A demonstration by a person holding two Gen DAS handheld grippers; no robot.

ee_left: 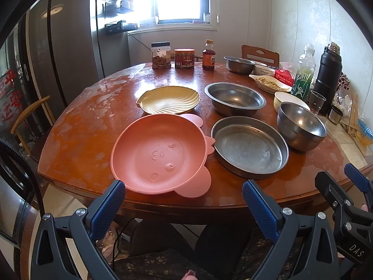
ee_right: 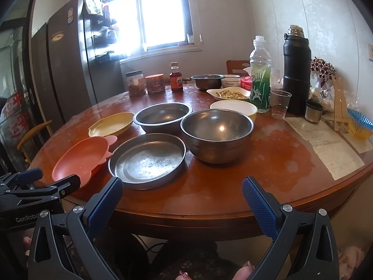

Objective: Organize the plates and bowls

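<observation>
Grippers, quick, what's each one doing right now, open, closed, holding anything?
Left gripper: open, holding nothing, short of the pink plate.
Right gripper: open, holding nothing.

Right gripper [ee_right: 183, 194]: jaws wide apart, at the near table edge.
Flat steel pan [ee_right: 147, 161]: near, centre-left.
Steel bowl [ee_right: 216, 135]: just right of it.
Pink plate [ee_right: 80, 158]: left.

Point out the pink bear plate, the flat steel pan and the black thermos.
pink bear plate [ee_left: 158, 156], left wrist view, centre of its face.
flat steel pan [ee_right: 149, 161], right wrist view, its flat bottom.
black thermos [ee_right: 296, 74], right wrist view, mid body.
</observation>
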